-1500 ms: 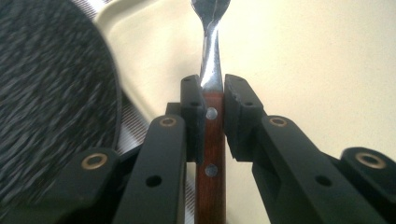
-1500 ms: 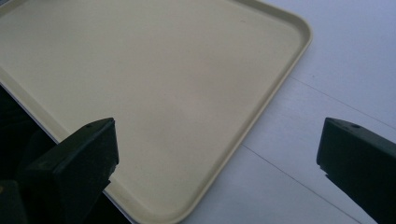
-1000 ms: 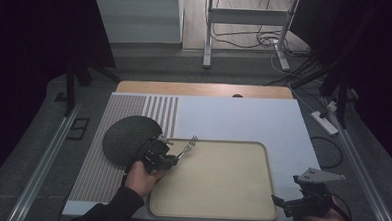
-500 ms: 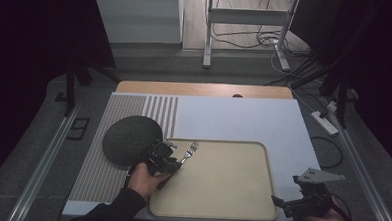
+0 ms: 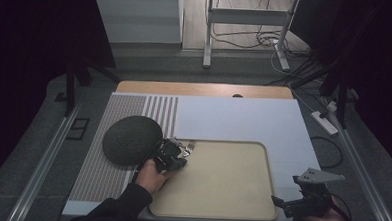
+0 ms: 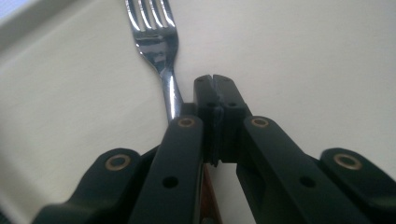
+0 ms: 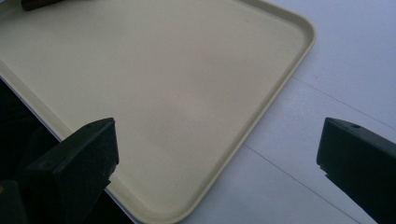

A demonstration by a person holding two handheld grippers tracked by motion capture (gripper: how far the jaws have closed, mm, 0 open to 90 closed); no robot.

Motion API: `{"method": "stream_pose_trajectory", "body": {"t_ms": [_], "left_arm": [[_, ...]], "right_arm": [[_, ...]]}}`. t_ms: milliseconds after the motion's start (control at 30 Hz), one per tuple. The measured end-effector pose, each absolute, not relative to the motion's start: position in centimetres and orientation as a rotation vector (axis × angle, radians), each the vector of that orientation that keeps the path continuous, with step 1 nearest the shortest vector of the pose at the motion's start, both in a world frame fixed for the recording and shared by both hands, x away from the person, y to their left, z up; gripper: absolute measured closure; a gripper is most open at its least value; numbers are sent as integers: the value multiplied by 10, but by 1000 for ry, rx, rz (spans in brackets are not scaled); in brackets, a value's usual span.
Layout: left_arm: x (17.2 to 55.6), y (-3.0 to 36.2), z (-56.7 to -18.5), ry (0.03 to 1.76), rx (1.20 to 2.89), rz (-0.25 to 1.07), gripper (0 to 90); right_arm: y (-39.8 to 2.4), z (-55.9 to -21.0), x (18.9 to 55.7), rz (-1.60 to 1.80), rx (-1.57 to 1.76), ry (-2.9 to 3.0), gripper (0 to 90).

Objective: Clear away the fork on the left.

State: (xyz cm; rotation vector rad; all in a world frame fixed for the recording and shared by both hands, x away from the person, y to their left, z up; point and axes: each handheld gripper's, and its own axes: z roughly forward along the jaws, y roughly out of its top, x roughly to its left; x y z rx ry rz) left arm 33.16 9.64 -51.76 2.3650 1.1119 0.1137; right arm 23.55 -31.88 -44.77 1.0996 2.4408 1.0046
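A steel fork (image 5: 187,146) with a brown handle points its tines up and right at the near-left corner of the beige tray (image 5: 225,192). My left gripper (image 5: 176,157) is shut on the fork, low over the tray. In the left gripper view the fork (image 6: 156,46) runs out past the left side of the closed jaw tips of the left gripper (image 6: 215,79), its neck slipping under them above the tray (image 6: 303,56). My right gripper (image 5: 280,202) hovers open at the tray's near-right corner; between the parted jaws of the right gripper (image 7: 217,154) lies that tray corner (image 7: 163,84).
A dark round dome-like object (image 5: 131,139) sits on the striped left part of the white mat (image 5: 243,117), just left of my left hand. Metal rails run along both sides of the table. A stand and cables are on the floor beyond.
My left gripper has drawn back toward the person and slightly down with the fork, bringing the tines over the tray's left corner. The right gripper has stayed put.
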Motion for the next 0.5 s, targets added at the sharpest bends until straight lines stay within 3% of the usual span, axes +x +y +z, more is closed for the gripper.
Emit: {"method": "stream_pose_trajectory", "body": {"t_ms": [500], "left_arm": [[337,133,-517,1261,2311,65,885]], "right_arm": [[-319,-448,235,1004,1099,2444,0]]}}
